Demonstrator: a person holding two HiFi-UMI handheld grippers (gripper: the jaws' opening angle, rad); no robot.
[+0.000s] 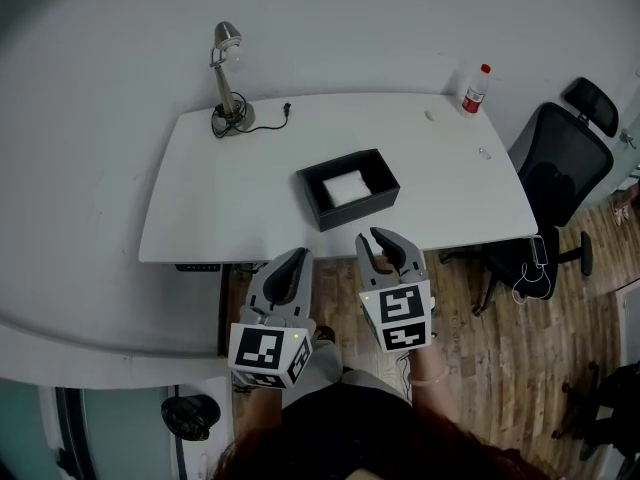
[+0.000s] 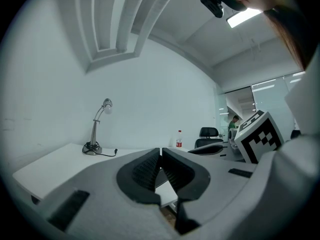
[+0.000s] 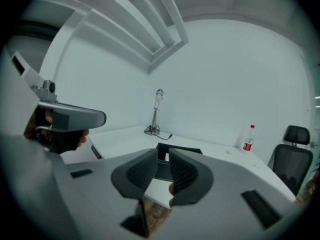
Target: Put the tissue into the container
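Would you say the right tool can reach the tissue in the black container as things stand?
Probably yes: nothing lies between the right tool and the open-topped container holding the tissue.

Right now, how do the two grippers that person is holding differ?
The left gripper has its jaws shut together; the right gripper has them slightly apart. The right gripper is held farther forward, nearer the table, than the left gripper. Both are grey and empty.
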